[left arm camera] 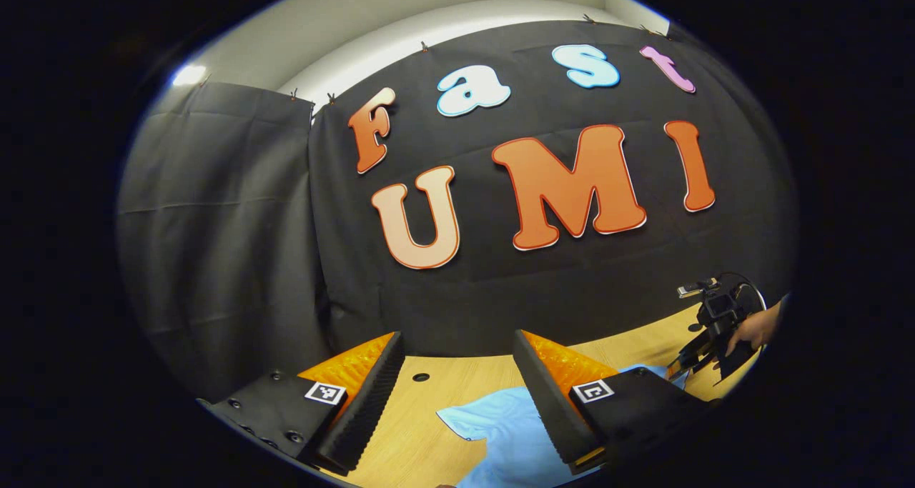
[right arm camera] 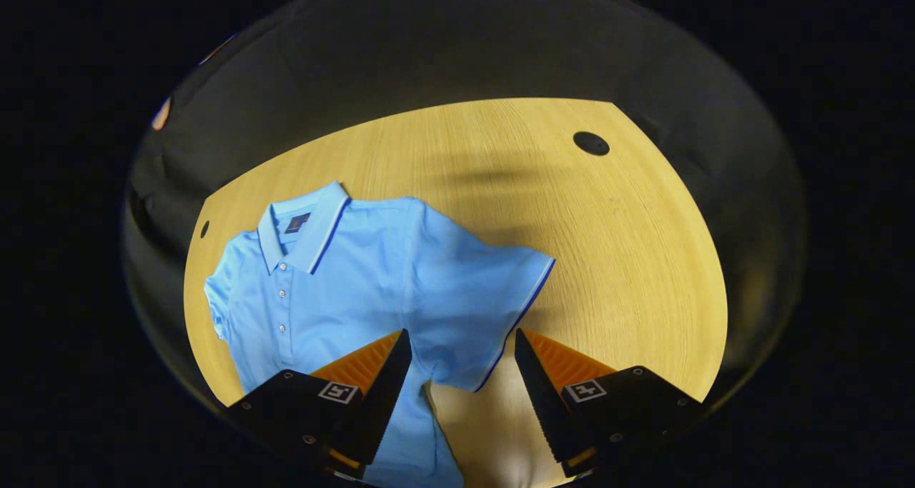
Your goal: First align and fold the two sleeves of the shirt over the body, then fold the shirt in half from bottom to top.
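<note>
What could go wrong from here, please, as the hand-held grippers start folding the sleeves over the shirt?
1. The right hand-held gripper hangs open above the sleeve, straddling its trimmed hem. Closing there may pinch only the edge, so the fold could come out crooked.
2. The shirt lies askew on the table, with its other sleeve bunched near the table's edge. That sleeve may be hard to align.
3. The left hand-held gripper points at the wall, so its grasp may be badly aimed.
</note>
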`<state>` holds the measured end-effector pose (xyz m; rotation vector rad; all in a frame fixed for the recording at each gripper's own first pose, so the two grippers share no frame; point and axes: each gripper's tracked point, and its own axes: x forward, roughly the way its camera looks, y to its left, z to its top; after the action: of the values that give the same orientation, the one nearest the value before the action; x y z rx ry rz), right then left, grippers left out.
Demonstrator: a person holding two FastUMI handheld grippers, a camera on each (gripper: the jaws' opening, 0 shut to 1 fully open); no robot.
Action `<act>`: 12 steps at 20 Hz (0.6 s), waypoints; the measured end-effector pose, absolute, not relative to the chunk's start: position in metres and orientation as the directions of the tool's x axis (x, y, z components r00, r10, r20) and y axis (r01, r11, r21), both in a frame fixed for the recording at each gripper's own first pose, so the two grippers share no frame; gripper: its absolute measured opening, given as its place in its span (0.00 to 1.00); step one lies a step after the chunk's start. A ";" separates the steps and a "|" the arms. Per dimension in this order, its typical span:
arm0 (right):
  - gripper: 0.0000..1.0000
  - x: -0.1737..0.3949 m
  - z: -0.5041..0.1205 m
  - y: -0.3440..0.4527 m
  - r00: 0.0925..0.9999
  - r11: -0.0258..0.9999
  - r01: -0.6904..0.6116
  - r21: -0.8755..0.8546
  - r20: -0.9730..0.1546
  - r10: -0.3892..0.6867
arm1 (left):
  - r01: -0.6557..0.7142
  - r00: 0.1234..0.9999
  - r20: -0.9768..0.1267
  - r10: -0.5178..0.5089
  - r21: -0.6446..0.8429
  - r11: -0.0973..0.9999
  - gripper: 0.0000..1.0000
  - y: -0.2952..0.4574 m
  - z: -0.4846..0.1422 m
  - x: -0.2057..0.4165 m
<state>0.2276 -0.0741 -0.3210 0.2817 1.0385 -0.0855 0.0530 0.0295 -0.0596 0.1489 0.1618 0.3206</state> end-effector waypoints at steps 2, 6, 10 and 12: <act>0.86 0.233 -0.334 -0.083 0.479 0.957 0.235 0.170 -0.877 0.039 | -0.311 0.930 -0.147 0.338 0.179 0.933 1.00 0.029 -0.062 0.053; 0.80 0.237 -0.351 -0.093 0.436 0.951 0.271 0.146 -0.900 0.013 | -0.317 0.923 -0.160 0.351 0.202 0.926 1.00 0.026 -0.061 0.054; 0.73 0.240 -0.355 -0.096 0.437 0.962 0.253 0.102 -0.899 -0.019 | -0.316 0.921 -0.165 0.354 0.219 0.923 0.99 0.021 -0.061 0.053; 0.70 0.241 -0.353 -0.099 0.428 0.954 0.282 0.106 -0.903 -0.026 | -0.316 0.921 -0.161 0.354 0.220 0.923 1.00 0.018 -0.059 0.053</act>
<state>0.2410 -0.0987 -0.3534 0.2564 1.1151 -0.1948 0.0527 0.0177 -0.0586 0.1925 0.2005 0.3466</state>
